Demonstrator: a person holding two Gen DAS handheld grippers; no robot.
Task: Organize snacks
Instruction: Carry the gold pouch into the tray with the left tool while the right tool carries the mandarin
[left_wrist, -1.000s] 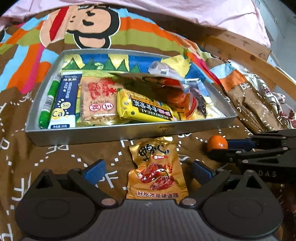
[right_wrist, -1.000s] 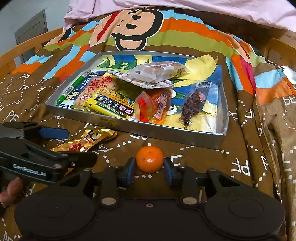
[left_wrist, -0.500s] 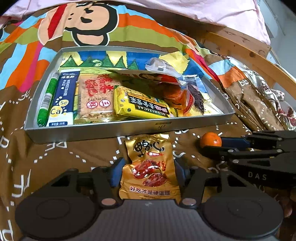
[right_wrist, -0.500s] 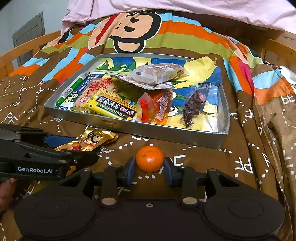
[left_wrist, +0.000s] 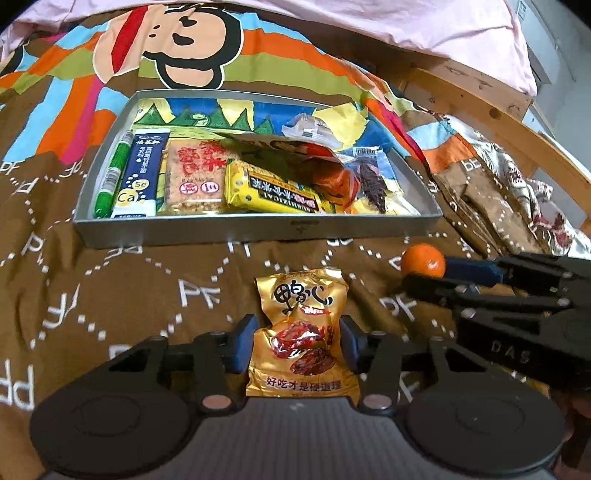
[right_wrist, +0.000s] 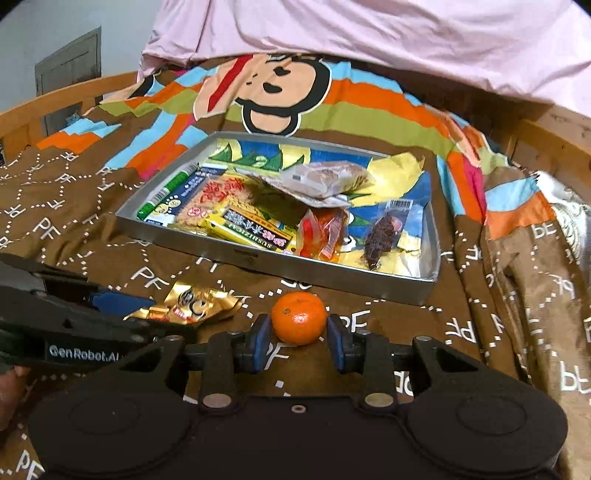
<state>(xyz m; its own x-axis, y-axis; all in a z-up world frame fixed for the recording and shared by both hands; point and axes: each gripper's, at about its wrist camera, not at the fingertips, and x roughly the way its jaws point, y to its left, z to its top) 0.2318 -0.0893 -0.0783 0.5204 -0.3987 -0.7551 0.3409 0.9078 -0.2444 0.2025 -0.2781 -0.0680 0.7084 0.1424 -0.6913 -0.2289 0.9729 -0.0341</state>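
Observation:
A gold snack packet (left_wrist: 301, 339) lies on the brown bedspread in front of the grey metal tray (left_wrist: 258, 230). My left gripper (left_wrist: 297, 349) is shut on the packet, its blue pads pressing both sides. A small orange (right_wrist: 299, 321) sits between the pads of my right gripper (right_wrist: 297, 341), which is shut on it. The orange also shows in the left wrist view (left_wrist: 423, 260), and the packet in the right wrist view (right_wrist: 192, 304). The tray (right_wrist: 280, 273) holds several snack packs, a green pen and a blue tablet box.
A wooden bed rail (left_wrist: 480, 107) runs along the right, with a patterned cloth (left_wrist: 517, 199) beside it. A pink quilt (right_wrist: 369, 40) lies behind the tray. The bedspread shows a monkey face (left_wrist: 184, 40).
My left gripper closed from wide open onto the gold packet. Both views rose a little, and the right gripper kept its hold on the orange.

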